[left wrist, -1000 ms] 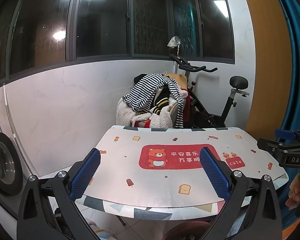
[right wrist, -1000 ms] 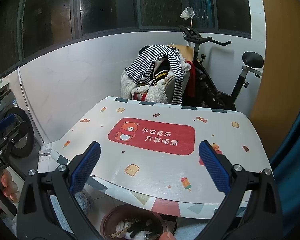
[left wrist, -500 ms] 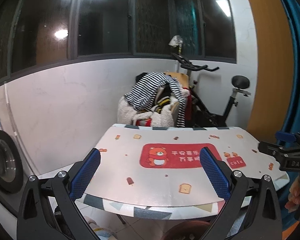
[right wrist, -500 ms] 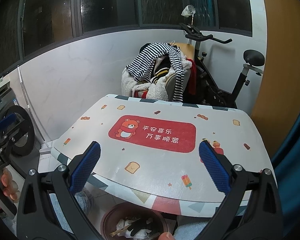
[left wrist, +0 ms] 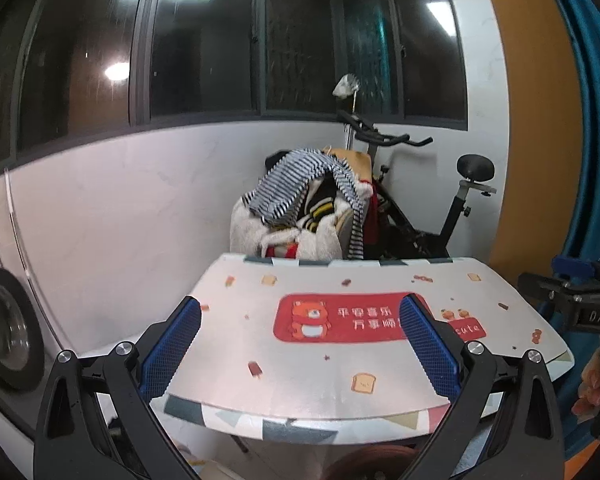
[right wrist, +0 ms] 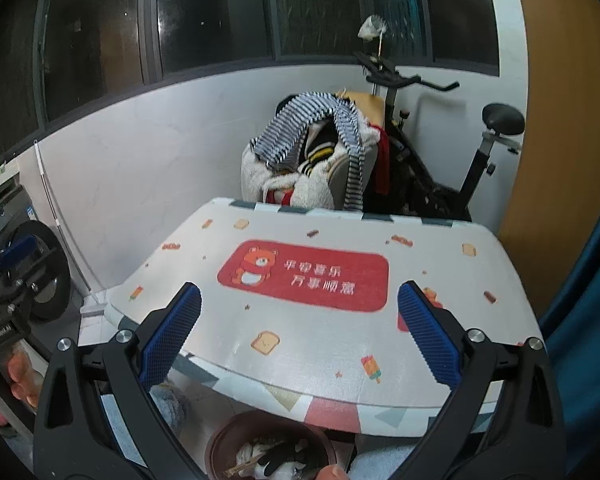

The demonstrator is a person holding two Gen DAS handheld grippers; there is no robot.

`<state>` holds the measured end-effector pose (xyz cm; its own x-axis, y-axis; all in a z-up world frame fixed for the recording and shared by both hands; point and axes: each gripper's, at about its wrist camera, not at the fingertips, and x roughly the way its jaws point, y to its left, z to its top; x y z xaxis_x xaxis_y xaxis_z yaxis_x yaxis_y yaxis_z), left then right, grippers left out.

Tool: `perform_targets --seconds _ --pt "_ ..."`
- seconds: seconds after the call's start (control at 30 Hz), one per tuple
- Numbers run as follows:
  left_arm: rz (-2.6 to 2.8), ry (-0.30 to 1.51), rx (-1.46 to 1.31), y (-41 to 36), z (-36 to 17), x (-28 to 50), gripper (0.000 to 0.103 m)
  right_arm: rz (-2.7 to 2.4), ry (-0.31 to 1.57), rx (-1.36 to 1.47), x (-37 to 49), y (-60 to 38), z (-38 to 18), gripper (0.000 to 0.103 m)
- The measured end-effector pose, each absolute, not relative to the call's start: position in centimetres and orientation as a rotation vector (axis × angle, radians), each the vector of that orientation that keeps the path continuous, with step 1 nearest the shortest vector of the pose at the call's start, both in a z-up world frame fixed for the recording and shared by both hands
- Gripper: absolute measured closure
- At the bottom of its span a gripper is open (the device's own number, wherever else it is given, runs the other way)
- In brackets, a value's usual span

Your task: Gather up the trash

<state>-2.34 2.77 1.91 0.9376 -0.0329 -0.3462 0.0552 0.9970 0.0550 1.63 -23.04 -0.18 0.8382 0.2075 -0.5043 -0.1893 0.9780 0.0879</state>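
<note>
A brown round bin (right wrist: 270, 446) stands on the floor under the table's near edge, with crumpled white, black and stick-like trash inside; its rim (left wrist: 370, 462) also shows in the left wrist view. My left gripper (left wrist: 298, 350) is open and holds nothing, hovering at the table's near edge. My right gripper (right wrist: 298, 336) is likewise open with nothing between its blue pads, above the bin. The small table (right wrist: 440, 280) has a white cloth with a red bear panel and no loose trash on it.
Behind the table a chair piled with striped and fluffy clothes (right wrist: 316, 160) and an exercise bike (right wrist: 440, 152) stand against the white wall. A washing machine (left wrist: 8, 336) is at the left, a blue curtain (left wrist: 588, 140) at the right. A fingertip shows at the bottom edge (right wrist: 332, 474).
Both grippers have drawn back slightly and tilted up; the table looks smaller and lower in the left wrist view. Both stay open, nothing taken or dropped.
</note>
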Motion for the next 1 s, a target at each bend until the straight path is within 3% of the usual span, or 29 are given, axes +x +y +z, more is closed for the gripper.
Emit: perform_targets --seconds 1.0 --pt "-0.014 0.366 0.044 2.5 3.3 -3.2 0.006 0.212 0.529 0.033 1.0 -22.3 0.4 0.006"
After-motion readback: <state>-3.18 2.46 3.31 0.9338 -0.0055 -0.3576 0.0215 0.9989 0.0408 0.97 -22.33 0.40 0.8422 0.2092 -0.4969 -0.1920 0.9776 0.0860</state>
